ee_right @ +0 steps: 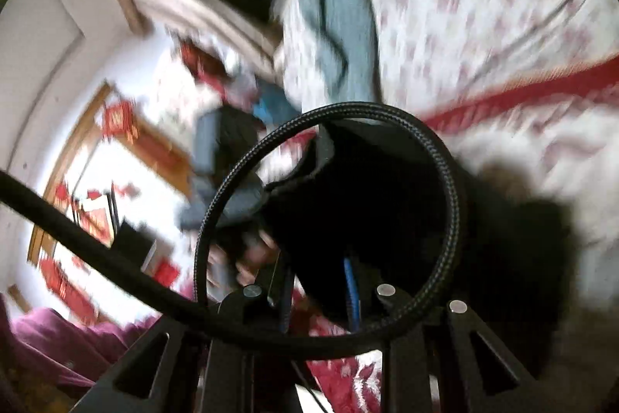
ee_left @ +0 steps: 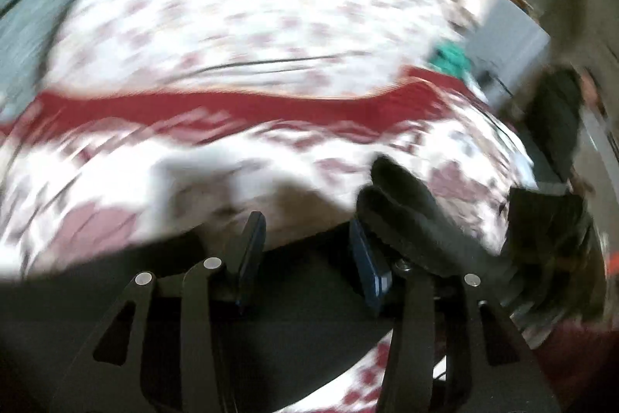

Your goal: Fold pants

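Both views are blurred by motion. In the left wrist view black pants (ee_left: 301,281) lie on the flowered bed cover under my left gripper (ee_left: 309,250), whose jaws stand apart with nothing between them; a fold of the black cloth (ee_left: 406,215) lies over the right finger. In the right wrist view my right gripper (ee_right: 321,297) is shut on the black pants (ee_right: 371,204), which hang bunched up in front of the camera. A looped black cable (ee_right: 452,204) crosses this view and hides part of the fingers.
The bed has a white cover with a pink flower print (ee_left: 251,6) and a dark red band (ee_left: 232,109). Grey-blue cloth (ee_right: 336,18) lies on the bed. A green item (ee_left: 450,59) sits at the bed's far edge. Room wall and wooden frames (ee_right: 116,149) show at left.
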`<state>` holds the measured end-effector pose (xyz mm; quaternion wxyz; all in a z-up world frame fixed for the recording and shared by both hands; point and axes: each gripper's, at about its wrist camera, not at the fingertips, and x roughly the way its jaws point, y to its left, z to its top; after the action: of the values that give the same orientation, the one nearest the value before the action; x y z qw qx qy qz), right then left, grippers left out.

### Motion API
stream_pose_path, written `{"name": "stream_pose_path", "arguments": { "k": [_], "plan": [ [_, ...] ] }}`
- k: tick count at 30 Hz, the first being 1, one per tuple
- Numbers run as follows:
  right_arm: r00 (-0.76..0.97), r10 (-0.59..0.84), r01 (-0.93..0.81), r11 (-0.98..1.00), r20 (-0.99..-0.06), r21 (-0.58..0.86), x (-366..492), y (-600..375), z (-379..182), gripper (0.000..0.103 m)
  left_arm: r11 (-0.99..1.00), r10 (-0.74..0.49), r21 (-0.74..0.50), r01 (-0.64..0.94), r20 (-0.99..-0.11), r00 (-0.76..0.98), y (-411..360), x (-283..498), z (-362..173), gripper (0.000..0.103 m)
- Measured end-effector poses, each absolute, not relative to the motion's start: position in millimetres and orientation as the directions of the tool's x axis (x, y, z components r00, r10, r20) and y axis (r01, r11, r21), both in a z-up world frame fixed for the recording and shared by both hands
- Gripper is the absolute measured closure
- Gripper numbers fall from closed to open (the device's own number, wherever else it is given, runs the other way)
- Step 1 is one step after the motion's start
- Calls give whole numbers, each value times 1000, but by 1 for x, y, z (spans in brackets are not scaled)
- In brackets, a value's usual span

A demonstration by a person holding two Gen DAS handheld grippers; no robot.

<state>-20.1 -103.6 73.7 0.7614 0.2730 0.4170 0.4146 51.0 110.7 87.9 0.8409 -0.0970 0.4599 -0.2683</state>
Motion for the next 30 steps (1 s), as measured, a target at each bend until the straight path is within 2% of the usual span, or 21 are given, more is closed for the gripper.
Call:
{"name": "stream_pose_path", "arguments": {
  "k": [3, 5, 7, 11, 13, 15, 19, 21, 27, 29, 30],
  "plan": [
    [236, 805, -384, 592, -545, 709, -10, -61, 38, 80, 870, -493, -428, 244, -741, 456, 152, 40, 71, 58],
    [195, 787, -391, 610, -586, 689, -11, -46, 35, 74, 869, -492, -445, 216, -737, 464, 167, 31, 67, 58],
    [180, 796, -421, 593, -578, 686, -13, -44, 45, 60, 862, -501, -461, 209, -717, 484, 175, 24, 70, 58],
    [234, 828, -443, 558, -510, 702, -24, -74, 82, 57, 854, -510, -476, 211, -684, 521, 180, 9, 82, 58],
    [298, 831, -433, 556, -469, 710, -29, -97, 97, 50, 854, -511, -469, 225, -676, 531, 177, 4, 87, 54],
    [380, 791, -403, 608, -480, 683, -30, -120, 106, 50, 851, -517, -468, 236, -674, 528, 172, 1, 90, 47],
    [476, 596, -251, 797, -647, 549, -17, -147, 92, 50, 860, -507, -443, 253, -691, 515, 153, -10, 90, 46],
    [480, 562, -207, 818, -673, 536, -9, -157, 82, 50, 897, -441, -378, 229, -729, 523, 140, -13, 85, 46],
    [452, 572, -132, 802, -685, 583, 11, -172, 52, 50, 919, -394, -343, 195, -801, 451, 122, -9, 53, 46],
    [438, 619, -102, 754, -652, 648, 16, -181, 39, 51, 919, -395, -349, 185, -825, 405, 115, -2, 39, 46],
    [435, 644, -88, 726, -630, 682, 23, -183, 34, 55, 922, -386, -344, 177, -834, 395, 113, 0, 33, 46]
  ]
}}
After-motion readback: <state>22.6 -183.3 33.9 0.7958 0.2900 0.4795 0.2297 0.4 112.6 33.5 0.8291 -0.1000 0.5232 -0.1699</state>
